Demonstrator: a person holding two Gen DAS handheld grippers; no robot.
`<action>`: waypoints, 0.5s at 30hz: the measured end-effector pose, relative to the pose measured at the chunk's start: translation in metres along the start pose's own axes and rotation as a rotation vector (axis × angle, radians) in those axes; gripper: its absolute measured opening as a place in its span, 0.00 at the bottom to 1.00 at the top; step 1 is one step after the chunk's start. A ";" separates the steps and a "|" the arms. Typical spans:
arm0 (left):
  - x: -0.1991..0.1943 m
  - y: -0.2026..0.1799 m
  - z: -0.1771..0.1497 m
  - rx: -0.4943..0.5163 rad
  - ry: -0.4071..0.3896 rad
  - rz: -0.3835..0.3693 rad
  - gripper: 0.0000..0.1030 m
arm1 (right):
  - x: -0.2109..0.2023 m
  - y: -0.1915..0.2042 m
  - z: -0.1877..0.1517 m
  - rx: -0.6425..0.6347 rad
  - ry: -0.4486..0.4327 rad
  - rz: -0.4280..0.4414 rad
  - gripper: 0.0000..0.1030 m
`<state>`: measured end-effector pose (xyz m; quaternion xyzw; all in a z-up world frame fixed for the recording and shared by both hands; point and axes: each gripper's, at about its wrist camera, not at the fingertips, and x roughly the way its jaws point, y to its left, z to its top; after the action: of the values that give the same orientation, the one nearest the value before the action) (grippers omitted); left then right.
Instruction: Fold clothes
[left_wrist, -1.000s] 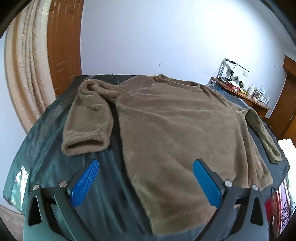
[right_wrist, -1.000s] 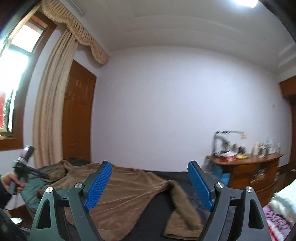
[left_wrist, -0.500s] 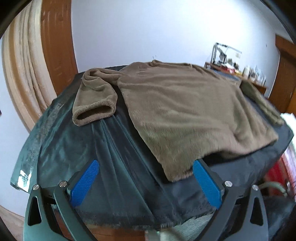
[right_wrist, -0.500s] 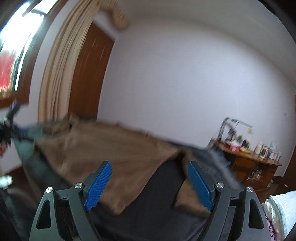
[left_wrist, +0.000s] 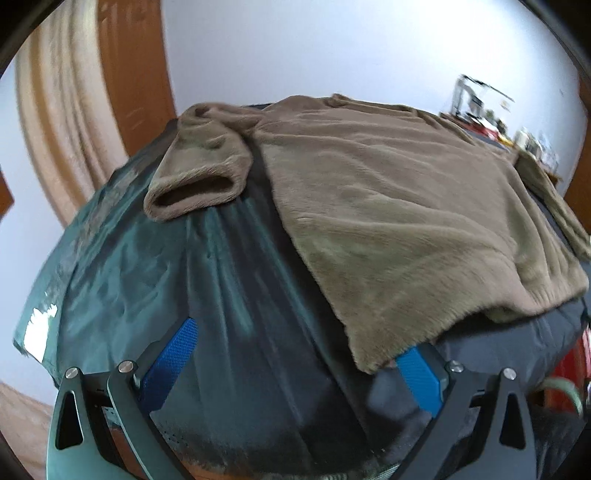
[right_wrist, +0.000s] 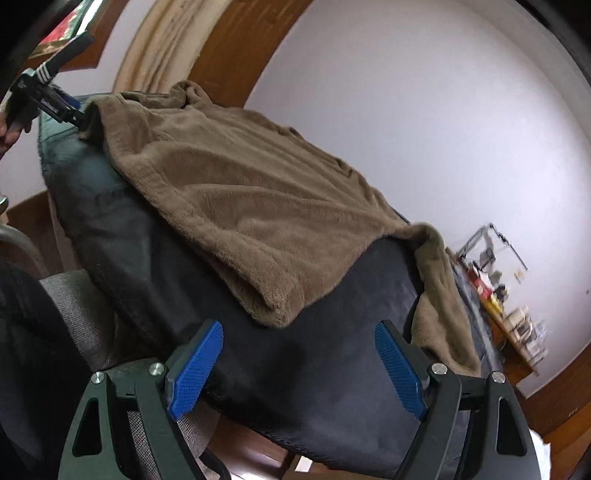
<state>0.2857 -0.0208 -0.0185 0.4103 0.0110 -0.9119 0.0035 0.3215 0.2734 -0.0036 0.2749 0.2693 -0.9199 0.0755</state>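
A brown fleece sweater (left_wrist: 388, 206) lies spread flat on a dark cloth-covered table (left_wrist: 207, 295). Its left sleeve (left_wrist: 199, 173) is bent towards me with the cuff open. My left gripper (left_wrist: 295, 363) is open at the table's near edge; the sweater's near hem corner (left_wrist: 369, 354) overlaps its right finger. In the right wrist view the sweater (right_wrist: 240, 206) slopes away, its right hem corner (right_wrist: 277, 314) just beyond my open right gripper (right_wrist: 299, 363). The right sleeve (right_wrist: 439, 302) hangs near the right fingertip. The left gripper also shows in the right wrist view (right_wrist: 44, 103), by the sweater's far corner.
A wooden door (left_wrist: 133, 74) and beige curtain (left_wrist: 66, 122) stand left of the table. A wooden side desk with small items (right_wrist: 509, 314) stands at the right wall. A grey chair seat (right_wrist: 81, 314) is below the table's near edge.
Both grippers dropped and moved to the table's near edge. The left one now sits at the sweater's hem corner; the right one tilted down towards the other hem corner. Both stayed open.
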 end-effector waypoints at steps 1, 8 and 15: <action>0.002 0.003 0.001 -0.025 0.007 -0.014 0.99 | 0.003 0.000 -0.002 0.003 0.008 0.004 0.83; 0.011 0.006 0.007 -0.093 0.023 -0.030 0.99 | 0.019 -0.004 0.013 0.057 -0.015 -0.038 0.83; 0.017 -0.004 0.014 -0.086 0.021 -0.019 0.99 | 0.036 -0.009 0.032 0.123 -0.046 -0.070 0.83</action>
<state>0.2637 -0.0172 -0.0214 0.4193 0.0542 -0.9062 0.0125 0.2741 0.2639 0.0033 0.2483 0.2200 -0.9428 0.0323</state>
